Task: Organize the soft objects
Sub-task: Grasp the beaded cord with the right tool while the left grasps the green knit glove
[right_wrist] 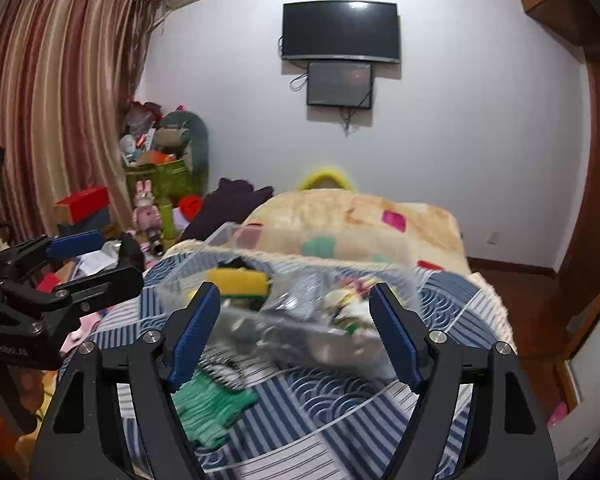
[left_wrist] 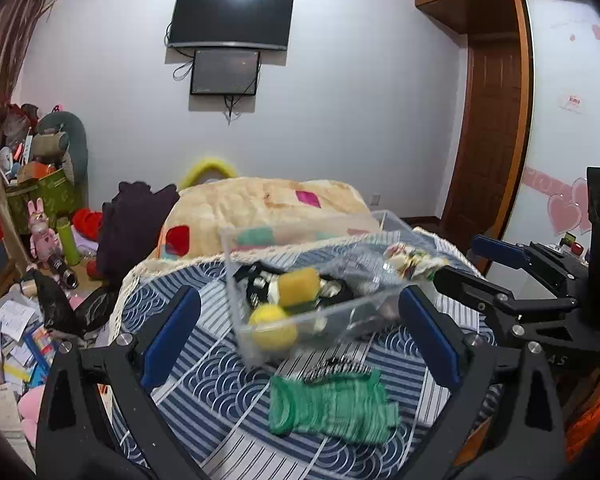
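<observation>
A clear plastic box (left_wrist: 342, 312) (right_wrist: 384, 336) sits on the blue patterned bedspread. It holds a yellow sponge (left_wrist: 299, 287) (right_wrist: 238, 280), a yellow ball (left_wrist: 273, 327), dark items and a floral cloth (left_wrist: 410, 260) (right_wrist: 346, 304). A green knitted glove (left_wrist: 332, 406) (right_wrist: 208, 404) lies on the bed in front of the box, with a striped black-and-white item (left_wrist: 336, 370) at its far edge. My left gripper (left_wrist: 300, 340) is open and empty, hovering above the glove and the box. My right gripper (right_wrist: 294, 334) is open and empty, just before the box; it also shows in the left wrist view (left_wrist: 458, 262).
A beige patterned blanket (left_wrist: 268, 208) is piled behind the box. The floor at left is cluttered with papers, toys and a green bin (left_wrist: 44, 196). A wooden door (left_wrist: 488, 128) stands at right. The bed edge drops off on both sides.
</observation>
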Available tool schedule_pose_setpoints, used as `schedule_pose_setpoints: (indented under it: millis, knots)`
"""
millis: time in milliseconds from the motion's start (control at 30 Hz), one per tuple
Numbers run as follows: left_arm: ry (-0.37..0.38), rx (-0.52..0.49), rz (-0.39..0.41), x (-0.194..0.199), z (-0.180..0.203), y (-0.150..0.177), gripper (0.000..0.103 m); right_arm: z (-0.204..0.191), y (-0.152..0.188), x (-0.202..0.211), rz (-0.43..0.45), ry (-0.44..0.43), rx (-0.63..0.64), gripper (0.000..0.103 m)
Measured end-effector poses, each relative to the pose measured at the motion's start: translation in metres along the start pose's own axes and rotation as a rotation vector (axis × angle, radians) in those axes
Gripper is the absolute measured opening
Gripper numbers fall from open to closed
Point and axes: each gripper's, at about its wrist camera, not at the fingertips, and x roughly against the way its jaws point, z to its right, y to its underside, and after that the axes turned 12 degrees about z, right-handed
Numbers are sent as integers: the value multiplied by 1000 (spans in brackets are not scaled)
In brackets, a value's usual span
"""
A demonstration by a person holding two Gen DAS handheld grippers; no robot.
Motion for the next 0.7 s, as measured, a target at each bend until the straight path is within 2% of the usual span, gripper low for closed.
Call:
schedule_pose_setpoints:
  millis: [133,433,500,567,633,700]
  knots:
    - [-35,13,-37,-2,-10,16,101,-11,14,-7,-31,-25,7,75]
    - [-61,57,-164,-20,-23,66,101,-24,52,-22,-148,-78,6,74]
    - [-55,54,-187,-24,-23,75,101,-25,57,-28,-174,-89,4,67]
    - [-52,52,-199,-26,-21,79,100,-26,61,-37,-203,-115,-5,54]
    - [-43,50,-213,-29,-20,84,99,-28,64,-45,-230,-134,-11,50]
    - [-25,45,-233,-33,-17,88,92,-29,67,-52,-254,-150,-24,45]
